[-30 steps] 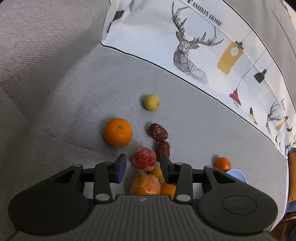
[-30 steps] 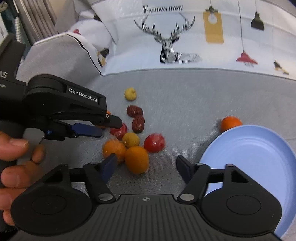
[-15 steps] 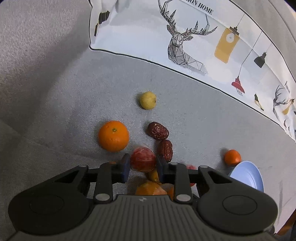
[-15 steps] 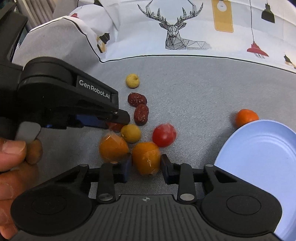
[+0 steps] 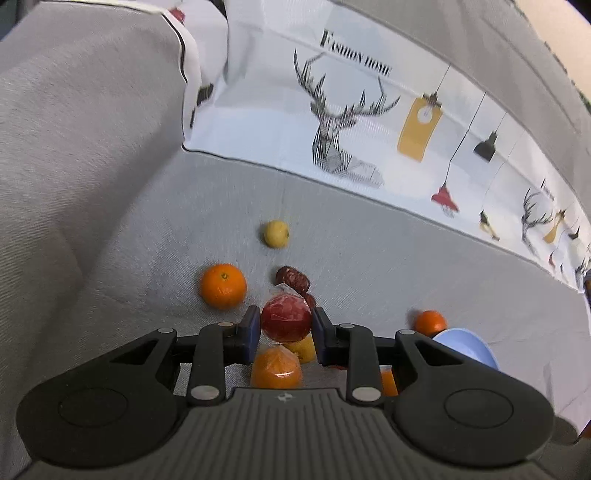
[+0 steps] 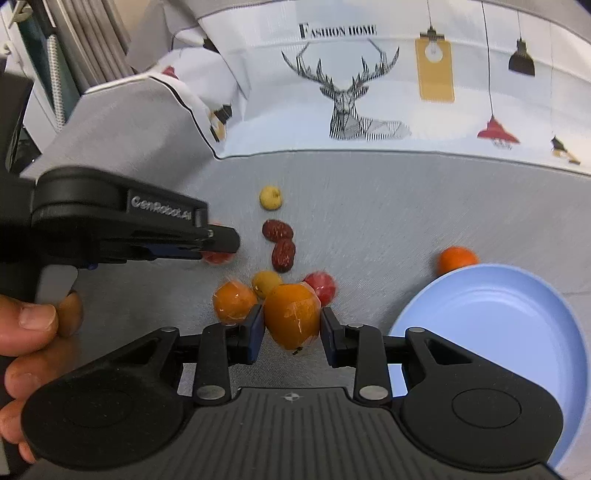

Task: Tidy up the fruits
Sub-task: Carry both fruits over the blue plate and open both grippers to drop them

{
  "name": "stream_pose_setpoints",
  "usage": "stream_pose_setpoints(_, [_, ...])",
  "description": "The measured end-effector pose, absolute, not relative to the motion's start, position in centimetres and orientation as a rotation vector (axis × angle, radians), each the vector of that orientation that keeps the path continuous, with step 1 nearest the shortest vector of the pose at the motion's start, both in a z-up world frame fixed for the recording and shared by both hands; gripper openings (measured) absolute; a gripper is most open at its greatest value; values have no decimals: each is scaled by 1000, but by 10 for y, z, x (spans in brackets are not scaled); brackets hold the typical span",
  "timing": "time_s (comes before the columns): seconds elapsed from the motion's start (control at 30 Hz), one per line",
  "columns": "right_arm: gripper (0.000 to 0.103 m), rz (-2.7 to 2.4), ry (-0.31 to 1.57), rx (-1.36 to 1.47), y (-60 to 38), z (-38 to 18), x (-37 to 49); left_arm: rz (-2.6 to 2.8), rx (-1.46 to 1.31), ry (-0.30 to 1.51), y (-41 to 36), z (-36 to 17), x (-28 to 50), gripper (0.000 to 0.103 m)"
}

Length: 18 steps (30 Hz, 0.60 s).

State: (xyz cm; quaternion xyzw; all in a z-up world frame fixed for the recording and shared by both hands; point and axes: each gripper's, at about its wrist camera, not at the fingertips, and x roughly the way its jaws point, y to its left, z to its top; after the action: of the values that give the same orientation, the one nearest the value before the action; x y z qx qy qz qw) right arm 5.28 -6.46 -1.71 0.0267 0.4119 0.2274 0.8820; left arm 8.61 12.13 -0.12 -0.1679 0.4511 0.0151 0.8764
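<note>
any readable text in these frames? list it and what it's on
"FASHION HOME": printed in black on the white deer-and-lamp patterned cloth, above the deer's antlers; readable in both wrist views.
"GenRobot.AI": white lettering on the black left gripper's side, slightly blurred.
Nothing else readable.

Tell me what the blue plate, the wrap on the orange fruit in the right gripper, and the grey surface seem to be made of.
Blue plate: likely plastic, with a smooth, even, matte colour. Wrap on the orange fruit in the right gripper: thin clear film, probably plastic, showing shiny creases and glints. Grey surface: woven fabric, matte, with a fine visible weave and soft folds.
</note>
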Motion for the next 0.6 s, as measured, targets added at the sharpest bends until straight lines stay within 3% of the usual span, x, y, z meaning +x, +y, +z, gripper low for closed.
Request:
stream_pose_setpoints(0.27, [34, 445, 746, -18, -117, 33, 35, 18, -323, 903, 102, 14, 57, 32])
stream_pose_setpoints(0.6, [34, 248, 769, 129, -193, 12, 26, -208, -16, 904, -1, 3, 32, 32])
